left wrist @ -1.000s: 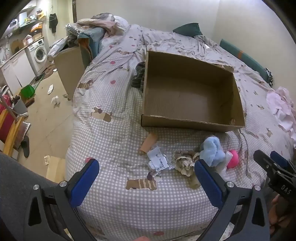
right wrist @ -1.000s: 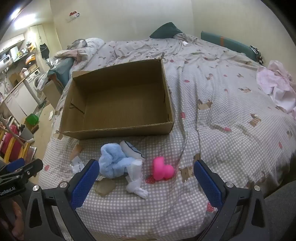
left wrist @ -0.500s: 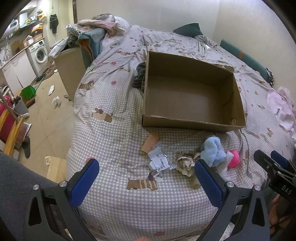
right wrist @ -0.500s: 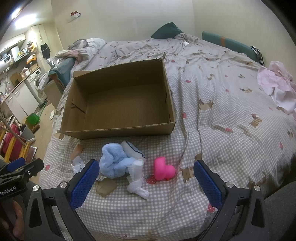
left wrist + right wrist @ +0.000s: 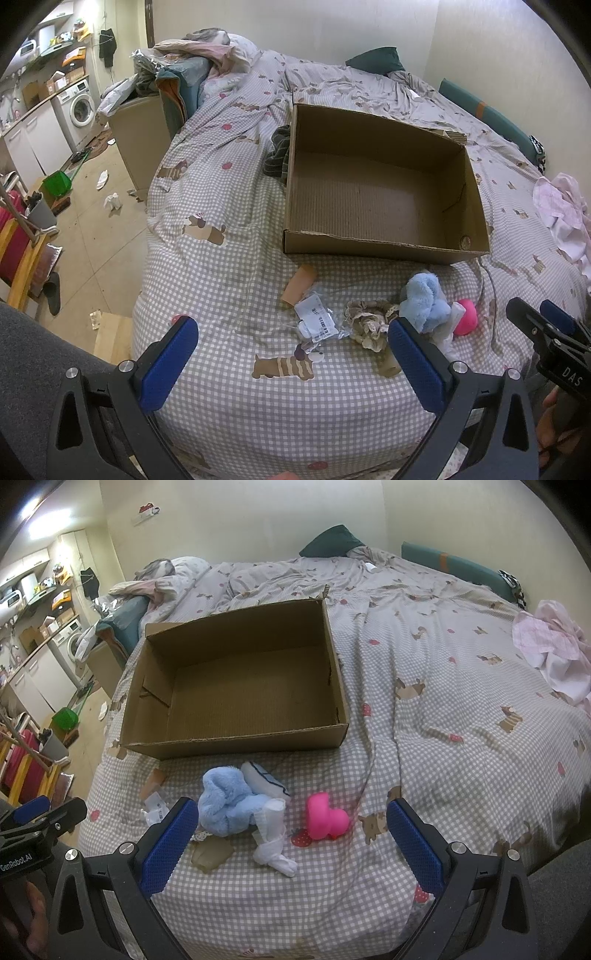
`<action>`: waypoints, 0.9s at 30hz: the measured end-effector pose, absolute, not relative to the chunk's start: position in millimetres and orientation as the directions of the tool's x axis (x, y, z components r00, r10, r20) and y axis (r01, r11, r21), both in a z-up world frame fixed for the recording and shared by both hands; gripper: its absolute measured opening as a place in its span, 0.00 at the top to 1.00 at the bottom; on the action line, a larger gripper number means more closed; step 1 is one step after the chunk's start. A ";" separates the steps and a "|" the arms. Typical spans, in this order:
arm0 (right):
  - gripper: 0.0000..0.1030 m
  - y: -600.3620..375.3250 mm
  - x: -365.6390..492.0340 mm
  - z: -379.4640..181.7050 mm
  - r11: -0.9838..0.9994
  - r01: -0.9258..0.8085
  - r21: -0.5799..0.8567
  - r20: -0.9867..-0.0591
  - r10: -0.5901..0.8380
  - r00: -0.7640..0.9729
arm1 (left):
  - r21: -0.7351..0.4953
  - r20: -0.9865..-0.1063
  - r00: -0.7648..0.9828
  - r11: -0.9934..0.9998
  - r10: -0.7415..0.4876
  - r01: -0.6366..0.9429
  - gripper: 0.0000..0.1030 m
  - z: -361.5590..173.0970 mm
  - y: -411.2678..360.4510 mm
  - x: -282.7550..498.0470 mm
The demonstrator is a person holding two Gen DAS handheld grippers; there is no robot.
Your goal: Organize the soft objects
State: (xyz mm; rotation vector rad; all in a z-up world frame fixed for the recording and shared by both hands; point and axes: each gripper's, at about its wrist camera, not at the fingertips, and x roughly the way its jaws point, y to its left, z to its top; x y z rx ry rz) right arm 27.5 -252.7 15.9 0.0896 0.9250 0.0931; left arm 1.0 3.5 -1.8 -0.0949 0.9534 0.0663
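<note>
Both grippers hover at the bed's near edge, the left gripper (image 5: 291, 354) and right gripper (image 5: 291, 834) each with blue-padded fingers spread wide, holding nothing. Just beyond, on the checked bedspread (image 5: 443, 760), lie a fluffy light-blue plush toy (image 5: 225, 803), a white rolled sock (image 5: 271, 834) and a pink rubber toy (image 5: 325, 816). Farther back sits the empty brown cardboard box (image 5: 236, 694).

A bed (image 5: 229, 229) under a checked dog-print duvet filled the cream-walled room; left of it, a littered tile floor (image 5: 92, 229) ran to a washing machine (image 5: 79, 105) beside white cabinets (image 5: 33, 144).
</note>
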 end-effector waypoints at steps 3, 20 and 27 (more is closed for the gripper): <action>0.00 -252.7 27.3 15.6 0.992 -0.041 0.117 -0.792 0.118 0.599 | -0.052 -0.816 0.578 0.994 0.015 -0.099 0.00 -1.9 3.3 0.9; 0.00 -253.6 27.6 17.0 0.993 -0.035 0.117 -0.791 0.114 0.601 | -0.054 -0.816 0.577 0.994 0.014 -0.099 0.00 -1.8 3.9 1.1; 0.00 -253.8 27.9 17.5 0.993 -0.035 0.116 -0.791 0.113 0.601 | -0.052 -0.818 0.576 0.994 0.013 -0.097 0.00 -1.6 2.3 1.0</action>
